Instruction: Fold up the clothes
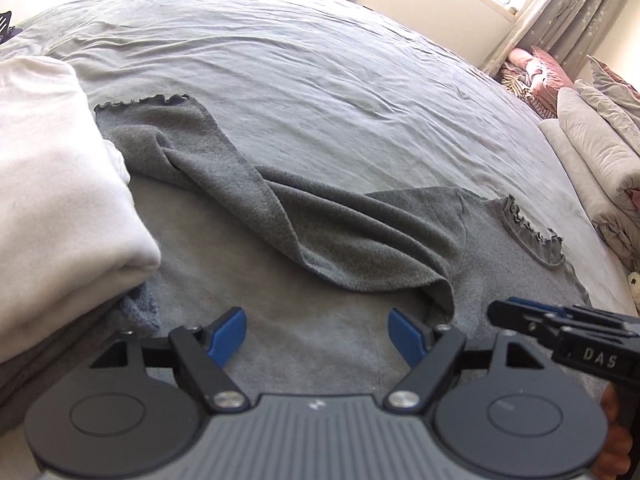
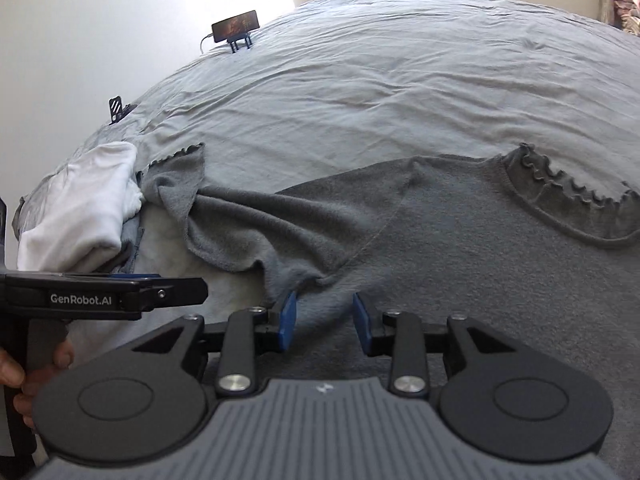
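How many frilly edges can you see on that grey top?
2: one ruffled cuff at the sleeve's end beside the white folded garment, and the ruffled neckline to the right. Others may be hidden.

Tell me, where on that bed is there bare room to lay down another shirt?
The far bedsheet, between the grey sweater and the phone on its stand, lies bare. The near left is crowded: a white folded garment beside the sweater's sleeve.

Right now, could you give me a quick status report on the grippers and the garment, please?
Left gripper open, empty. Right gripper open, over the grey sweater. Sweater spread flat, one sleeve rumpled toward folded white garment.
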A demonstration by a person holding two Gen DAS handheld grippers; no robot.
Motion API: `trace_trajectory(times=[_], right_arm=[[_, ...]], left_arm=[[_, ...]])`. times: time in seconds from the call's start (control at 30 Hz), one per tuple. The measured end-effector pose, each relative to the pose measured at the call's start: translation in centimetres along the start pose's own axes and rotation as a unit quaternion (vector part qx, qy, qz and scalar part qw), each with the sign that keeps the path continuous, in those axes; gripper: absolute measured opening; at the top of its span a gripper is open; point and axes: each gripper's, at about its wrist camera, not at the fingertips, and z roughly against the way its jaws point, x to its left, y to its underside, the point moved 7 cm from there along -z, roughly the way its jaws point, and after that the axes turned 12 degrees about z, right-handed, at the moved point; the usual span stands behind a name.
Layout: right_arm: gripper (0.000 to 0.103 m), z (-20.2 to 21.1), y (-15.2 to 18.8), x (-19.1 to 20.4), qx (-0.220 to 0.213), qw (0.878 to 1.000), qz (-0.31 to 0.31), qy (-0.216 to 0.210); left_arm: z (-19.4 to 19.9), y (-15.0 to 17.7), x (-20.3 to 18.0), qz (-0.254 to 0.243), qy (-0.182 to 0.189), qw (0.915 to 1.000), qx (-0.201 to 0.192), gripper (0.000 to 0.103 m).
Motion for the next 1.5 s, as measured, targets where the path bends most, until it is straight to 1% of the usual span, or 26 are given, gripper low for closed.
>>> trace_trajectory(times=[0.03,0.13,0.2,0.3,0.33,0.37,0.4,0.43,0.5,0.57,0.67,0.77,0.8,0.83,0.87,0.9,0.97,1.0,1.03,1.23,1.27,1.33,1.4,1.43,1.47,1.5], right_arm=[[0.042,0.8,0.3,-1.7,-0.005,0.999,-0.013,0.030],[0.043,3.4,2.4,-7.4,-0.004,0.992,-0.062,0.113],[0.043,5.0,4.4,-11.2,0.003,0.981,-0.088,0.171],[0.046,6.4,8.0,-16.7,0.032,0.959,-0.108,0.261],[0.048,6.6,8.9,-17.9,0.036,0.955,-0.110,0.274],[0.069,6.7,9.6,-19.0,0.035,0.953,-0.112,0.278],[0.079,6.8,10.4,-20.0,0.034,0.952,-0.114,0.282],[0.079,7.1,10.5,-20.6,0.035,0.953,-0.118,0.278],[0.079,7.4,9.5,-20.8,0.038,0.952,-0.118,0.280],[0.079,7.4,7.6,-20.5,0.022,0.954,-0.096,0.284],[0.078,7.0,4.5,-20.1,-0.007,0.961,-0.070,0.267],[0.073,5.2,3.9,-20.4,0.005,0.964,-0.050,0.261],[0.065,4.6,3.8,-20.6,0.010,0.965,-0.044,0.260],[0.052,3.9,3.8,-20.8,0.016,0.965,-0.037,0.259],[0.043,3.3,3.7,-20.9,0.022,0.965,-0.031,0.258],[0.023,2.7,3.6,-21.1,0.028,0.966,-0.025,0.257],[0.012,1.4,3.5,-21.4,0.040,0.966,-0.012,0.254],[0.004,1.1,3.2,-21.1,0.049,0.965,0.010,0.256],[0.004,1.3,2.9,-20.8,0.050,0.963,0.025,0.264],[0.003,3.7,1.0,-21.1,0.021,0.945,0.057,0.322],[0.003,3.7,1.0,-21.3,0.019,0.941,0.058,0.333],[0.003,2.7,1.7,-21.7,0.039,0.932,0.067,0.353],[0.003,0.6,3.2,-22.0,0.080,0.926,0.083,0.360],[0.004,-0.2,3.7,-21.7,0.092,0.918,0.104,0.371],[0.004,-0.8,4.0,-21.2,0.100,0.908,0.130,0.386],[0.006,-1.1,3.9,-20.9,0.107,0.901,0.142,0.395]], left_arm=[[0.0,0.0,-0.1,-0.003,-0.001,1.0000,-0.001,0.079],[0.0,0.1,-0.2,-0.006,-0.001,1.0000,-0.001,0.079],[0.0,0.1,-0.3,-0.006,0.000,1.0000,-0.001,0.079],[0.0,0.6,-0.9,-0.017,0.006,0.9998,0.004,0.080],[-0.1,0.9,-1.3,-0.028,0.008,0.9996,0.005,0.081],[-0.1,1.2,-1.6,-0.039,0.010,0.9992,0.006,0.082],[-0.1,1.2,-1.8,-0.044,0.010,0.9990,0.005,0.082],[-0.1,1.3,-1.9,-0.049,0.010,0.9987,0.004,0.082],[-0.2,1.4,-2.2,-0.059,0.011,0.9982,0.002,0.082],[-0.2,1.6,-2.6,-0.068,0.016,0.9976,0.001,0.082],[-0.3,1.9,-3.0,-0.082,0.020,0.9964,0.001,0.082],[-0.4,2.0,-3.2,-0.093,0.021,0.9954,0.000,0.082],[-0.4,2.0,-3.2,-0.094,0.022,0.9953,0.000,0.082],[-0.5,1.9,-3.1,-0.095,0.022,0.9953,0.000,0.082],[-0.5,1.9,-3.1,-0.095,0.023,0.9952,0.000,0.082],[-0.6,1.9,-3.1,-0.097,0.023,0.9951,-0.001,0.082],[-0.6,2.0,-3.2,-0.101,0.022,0.9946,-0.003,0.082],[-0.7,2.0,-3.3,-0.105,0.021,0.9943,-0.004,0.082],[-0.7,2.1,-3.3,-0.108,0.020,0.9940,-0.005,0.082],[-0.6,2.0,-3.5,-0.102,0.026,0.9944,-0.008,0.082],[-0.7,2.2,-3.6,-0.107,0.026,0.9938,-0.008,0.082],[-0.8,2.6,-4.0,-0.119,0.024,0.9926,-0.007,0.082],[-0.9,2.8,-4.2,-0.130,0.022,0.9913,-0.007,0.082],[-1.0,2.8,-4.3,-0.135,0.020,0.9907,-0.007,0.082],[-1.0,2.8,-4.3,-0.139,0.019,0.9901,-0.007,0.082],[-1.0,2.7,-4.2,-0.134,0.021,0.9907,-0.006,0.082]])
